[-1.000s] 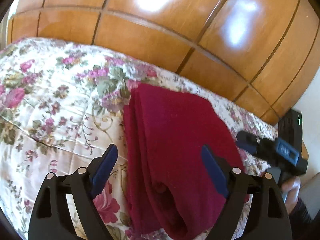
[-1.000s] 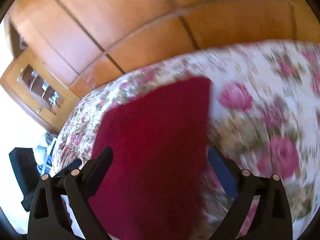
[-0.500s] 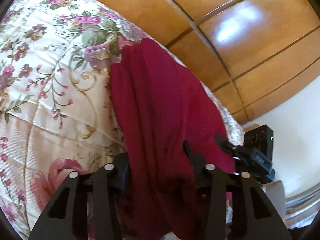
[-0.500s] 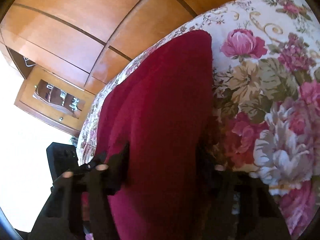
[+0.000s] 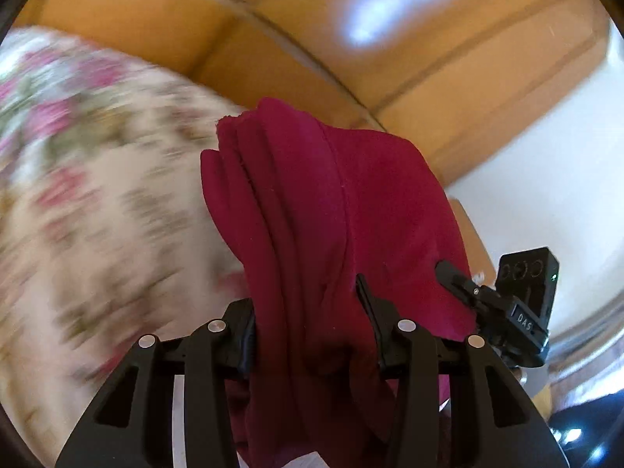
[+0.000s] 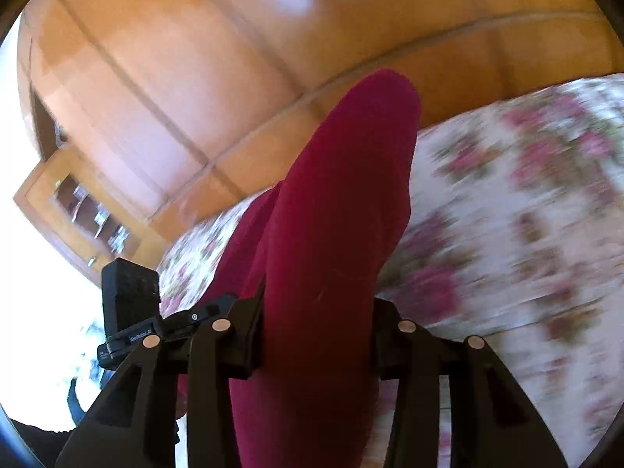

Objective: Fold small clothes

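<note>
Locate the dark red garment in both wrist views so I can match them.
Left wrist: dark red garment runs from centre down to the bottom edge, clamped in the left gripper; floral bedspread on its left.
Right wrist: garment fills the centre as a tall strip, clamped in the right gripper; bedspread on its right.
Shared landmark: the wooden panelled wardrobe across the top of both.

On the body of the right gripper (image 5: pixel 522 318), seen from the left wrist, the white letters "DAS" are being shown. On the left gripper (image 6: pixel 134 337), seen from the right wrist, small white lettering is being displayed, too blurred to be read.
</note>
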